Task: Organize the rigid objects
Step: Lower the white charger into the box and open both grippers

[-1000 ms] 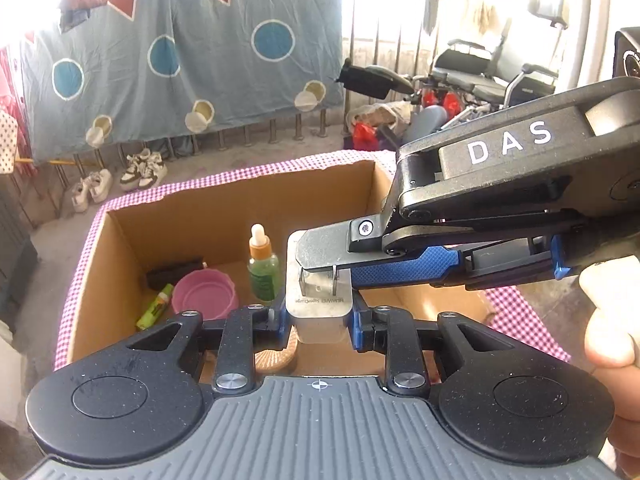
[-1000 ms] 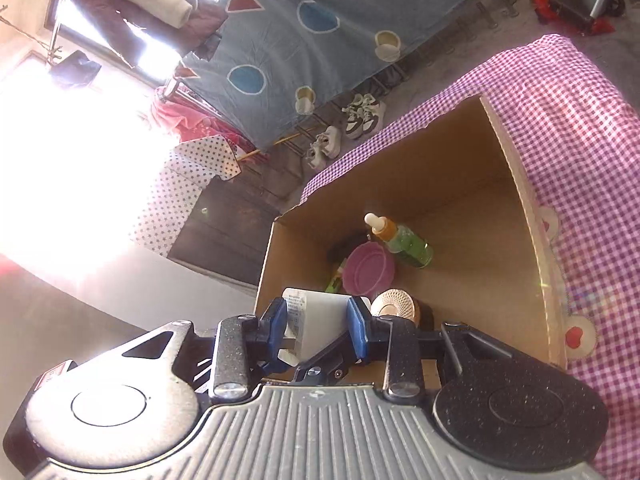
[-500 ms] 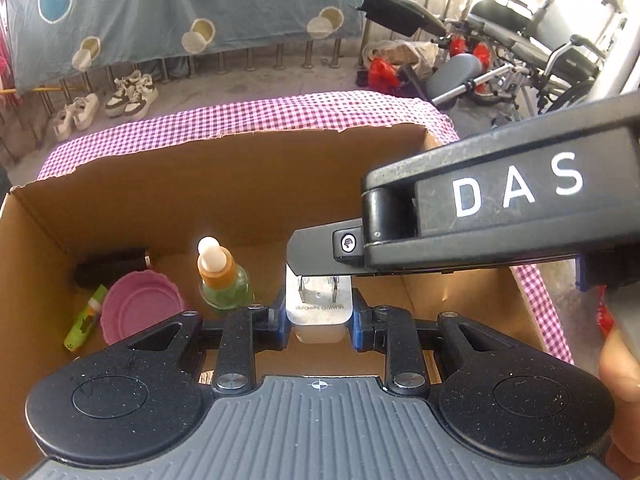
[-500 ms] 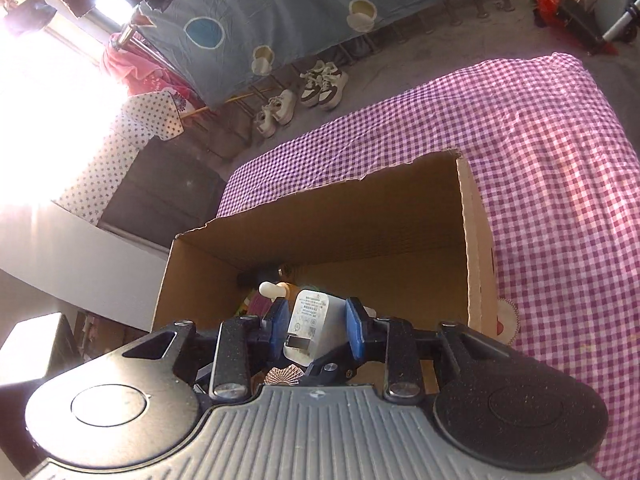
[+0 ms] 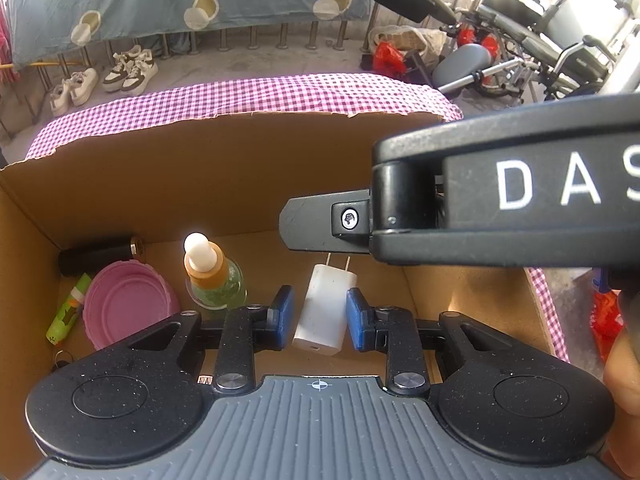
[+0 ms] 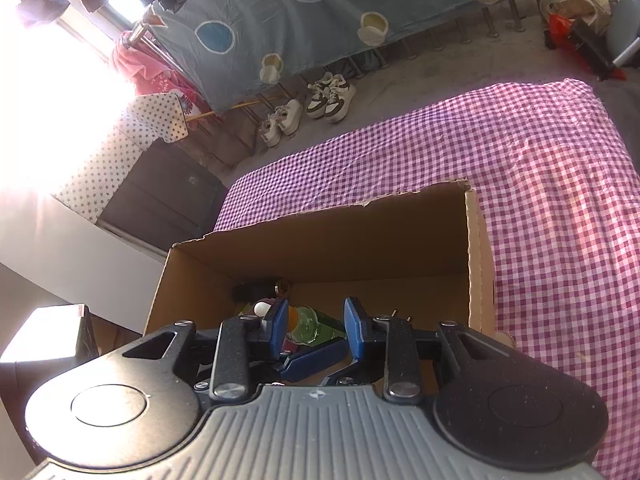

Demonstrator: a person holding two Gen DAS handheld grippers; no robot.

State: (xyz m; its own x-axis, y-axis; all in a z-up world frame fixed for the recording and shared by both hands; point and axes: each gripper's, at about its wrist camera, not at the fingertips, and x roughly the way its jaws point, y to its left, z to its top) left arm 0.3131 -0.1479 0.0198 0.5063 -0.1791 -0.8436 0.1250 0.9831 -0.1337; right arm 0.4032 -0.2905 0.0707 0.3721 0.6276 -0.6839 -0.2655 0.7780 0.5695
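I am viewing the cardboard box [image 5: 240, 168] standing open on the checked cloth [image 5: 240, 96]. Going left to right along its floor, the left wrist view is showing a green tube [image 5: 66, 314] lying by the left wall, a black cylinder [image 5: 96, 260] lying in the far left corner, a pink bowl [image 5: 128, 304], and a dropper bottle [image 5: 214, 280] with green contents and an orange collar, standing upright. Next comes the white charger [image 5: 324, 312], tilted with its prongs pointing toward the far wall.

The left gripper [image 5: 318, 320] is hovering over the charger with its blue pads spread. A gap is showing at the left pad. At the right pad I cannot tell whether the charger is touching. Nothing is being pinched. The right gripper [image 5: 316, 228] is reaching in from the right above the charger, and a hand [image 5: 624, 380] is showing at the right edge.

The right wrist view is looking over the box's [image 6: 320, 248] near edge, so most of the floor is hidden. Its own gripper [image 6: 316, 326] is standing with pads apart and empty. Through the gap the bottle [image 6: 308, 326] and a blue finger of the left gripper [image 6: 312, 360] are showing. Only this view is showing the cloth spreading wide to the right of the box. The tube and bowl are clear only in the left view.
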